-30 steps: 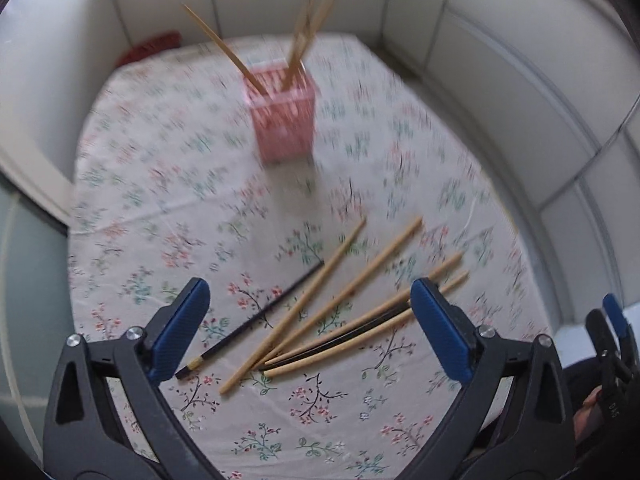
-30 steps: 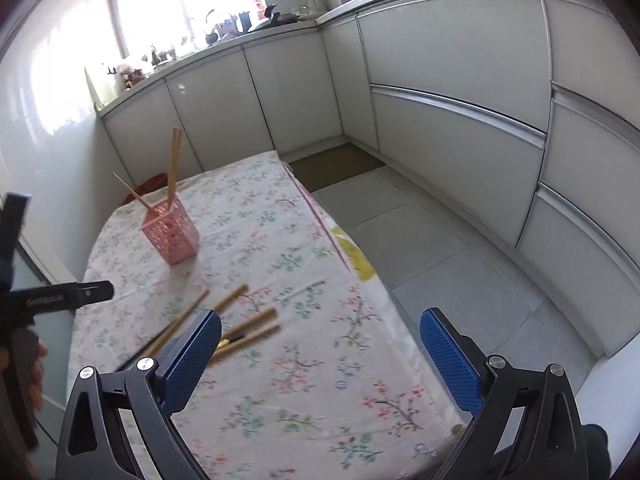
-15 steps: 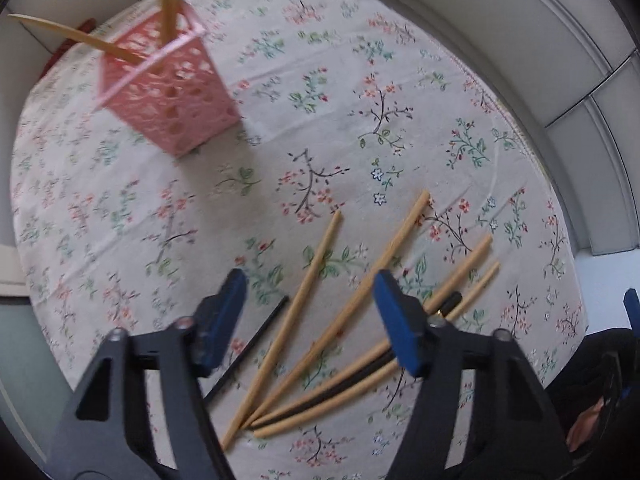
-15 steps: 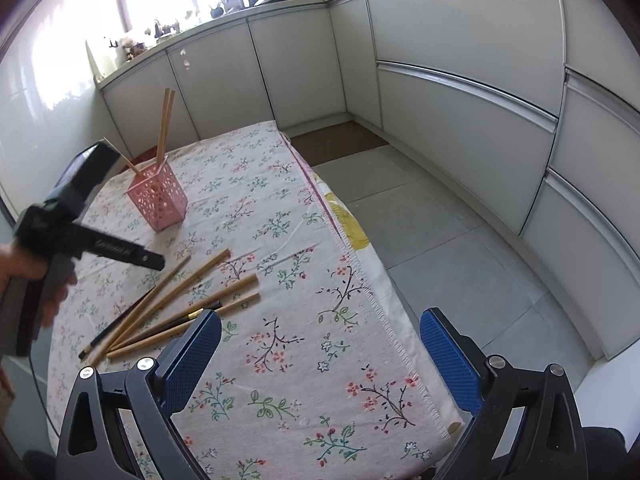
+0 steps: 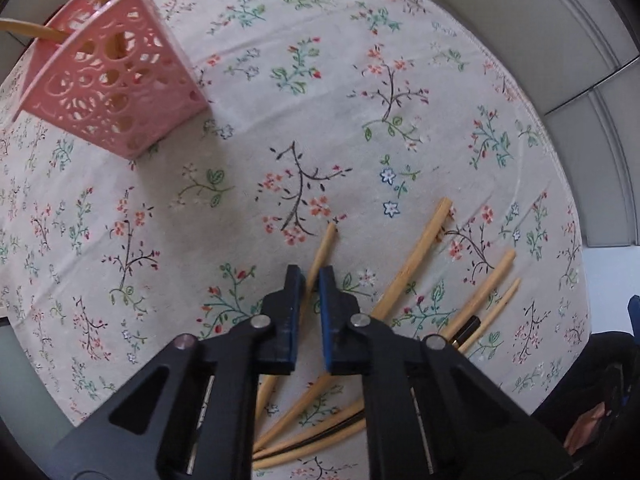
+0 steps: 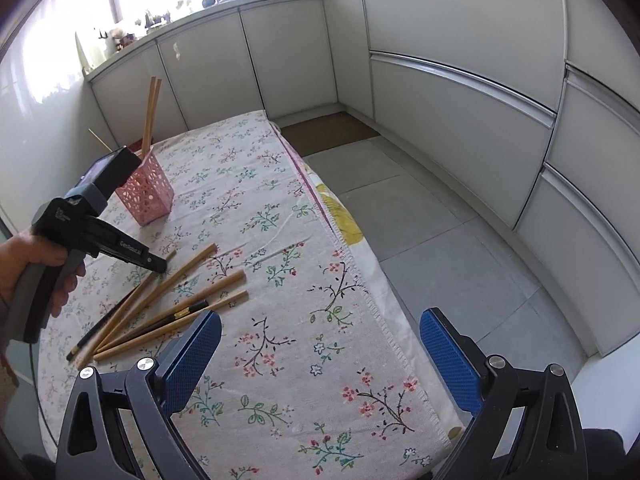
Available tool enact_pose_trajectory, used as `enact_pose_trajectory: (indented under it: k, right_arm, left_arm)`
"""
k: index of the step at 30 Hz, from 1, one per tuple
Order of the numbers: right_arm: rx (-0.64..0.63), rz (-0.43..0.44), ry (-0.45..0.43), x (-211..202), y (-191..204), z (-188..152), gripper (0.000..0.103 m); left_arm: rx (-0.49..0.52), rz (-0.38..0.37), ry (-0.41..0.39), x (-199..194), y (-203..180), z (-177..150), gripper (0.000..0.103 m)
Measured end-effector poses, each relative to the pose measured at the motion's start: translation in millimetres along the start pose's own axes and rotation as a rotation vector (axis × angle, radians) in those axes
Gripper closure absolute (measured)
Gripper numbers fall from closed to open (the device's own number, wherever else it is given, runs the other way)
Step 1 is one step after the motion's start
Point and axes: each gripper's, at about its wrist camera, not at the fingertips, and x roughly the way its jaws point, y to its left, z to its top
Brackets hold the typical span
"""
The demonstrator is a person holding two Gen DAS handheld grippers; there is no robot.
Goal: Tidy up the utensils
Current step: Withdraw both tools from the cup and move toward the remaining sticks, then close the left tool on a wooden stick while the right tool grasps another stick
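Bamboo chopstick (image 5: 322,251) is sitting pinched between the blue pads of the left hand-held gripper (image 5: 310,280), which is pointing down at the floral cloth on the worktop (image 5: 360,80); more round wooden sticks are fanning out just beside it, and the pink perforated holder (image 5: 104,80) is standing well apart. From the right wrist, the right hand-held gripper (image 6: 316,344) is hovering with jaws spread and empty near the cloth's stitched edge, with bare floor tiles (image 6: 440,216) lying open beyond.
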Motion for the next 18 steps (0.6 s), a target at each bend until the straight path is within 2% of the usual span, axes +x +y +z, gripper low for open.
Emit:
enact_pose_trajectory:
  k: [3, 5, 8, 11, 14, 16, 17, 18]
  right_arm:
    - [-0.002, -0.009, 0.01, 3.7, 11.3, 13.6, 0.002]
    - [-0.012, -0.013, 0.044, 12.5, 24.1, 26.0, 0.002]
    - [0.016, 0.01, 0.096, 31.4, 46.3, 46.6, 0.002]
    - [0.052, 0.015, 0.219, 67.8, 77.3, 70.1, 0.003]
    - [0.1, -0.022, 0.34, 103.9, 103.4, 82.6, 0.013]
    - [0.123, -0.049, 0.41, 124.3, 115.5, 83.9, 0.024]
    - [0.129, -0.072, 0.444, 134.1, 121.2, 83.3, 0.034]
    - [0.139, -0.09, 0.48, 144.3, 126.2, 80.7, 0.04]
  left_arm:
    - [-0.036, -0.027, -0.077, -16.4, 9.5, -12.3, 0.094]
    - [-0.057, -0.062, -0.138, -36.1, 14.9, -23.5, 0.095]
    - [-0.062, -0.069, -0.225, -64.9, 20.1, -42.4, 0.097]
    - [-0.08, -0.065, -0.322, -100.7, 26.2, -71.3, 0.097]
    - [-0.106, -0.042, -0.416, -134.5, 44.2, -94.7, 0.097]
    - [-0.126, -0.021, -0.479, -145.2, 46.6, -106.8, 0.097]
    - [-0.137, -0.001, -0.524, -156.8, 51.1, -117.4, 0.097]
    - [-0.148, 0.008, -0.542, -158.5, 58.5, -115.9, 0.097]
